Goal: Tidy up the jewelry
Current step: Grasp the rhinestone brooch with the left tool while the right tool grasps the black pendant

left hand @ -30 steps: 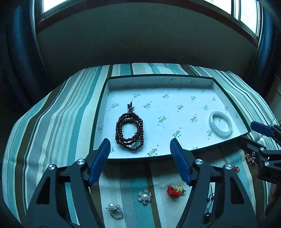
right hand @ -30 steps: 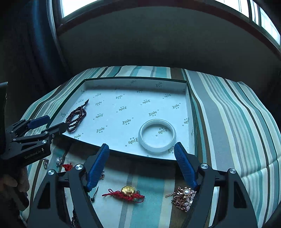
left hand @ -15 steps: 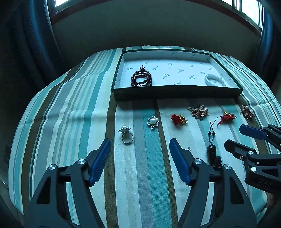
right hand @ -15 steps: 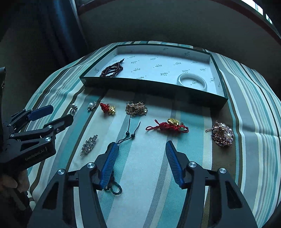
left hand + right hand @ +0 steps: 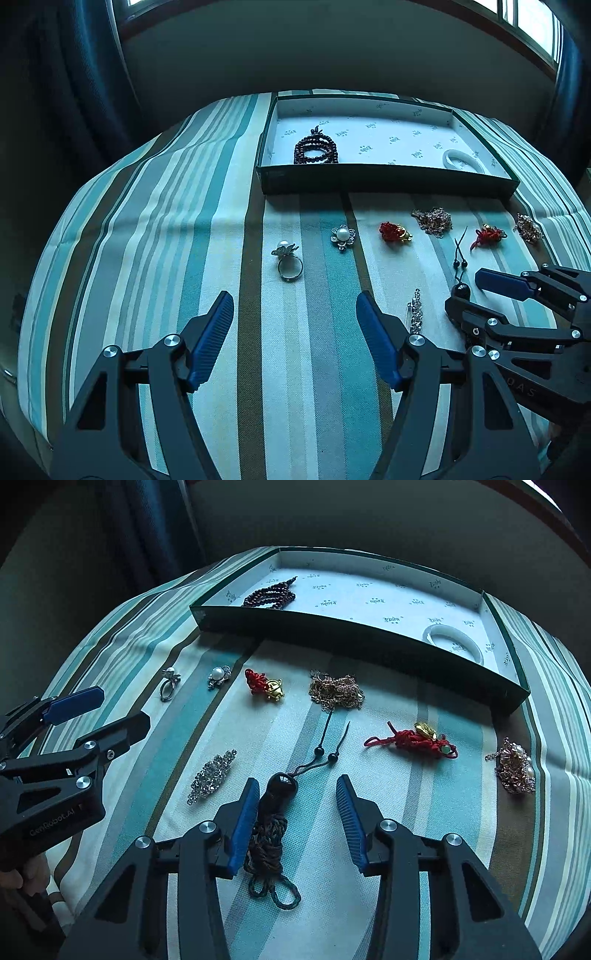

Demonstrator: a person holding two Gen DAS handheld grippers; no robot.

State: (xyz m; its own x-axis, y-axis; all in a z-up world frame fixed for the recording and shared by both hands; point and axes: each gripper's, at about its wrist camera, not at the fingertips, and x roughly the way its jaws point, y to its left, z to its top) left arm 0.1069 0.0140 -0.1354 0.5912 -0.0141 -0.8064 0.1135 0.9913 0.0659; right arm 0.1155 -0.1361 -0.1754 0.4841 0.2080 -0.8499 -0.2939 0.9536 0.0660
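Right wrist: right hand-held gripper (image 5: 295, 808) closing, unclamped, around dark cord pendant (image 5: 275, 812).

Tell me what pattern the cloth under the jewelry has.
Lengthwise stripes in teal, white, grey and brown on the cloth; clearest in the left wrist view.

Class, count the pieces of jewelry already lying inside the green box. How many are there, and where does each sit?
2. A dark beaded bracelet lies at the box's left end; a white bangle lies at its right end. The near wall may hide something small.
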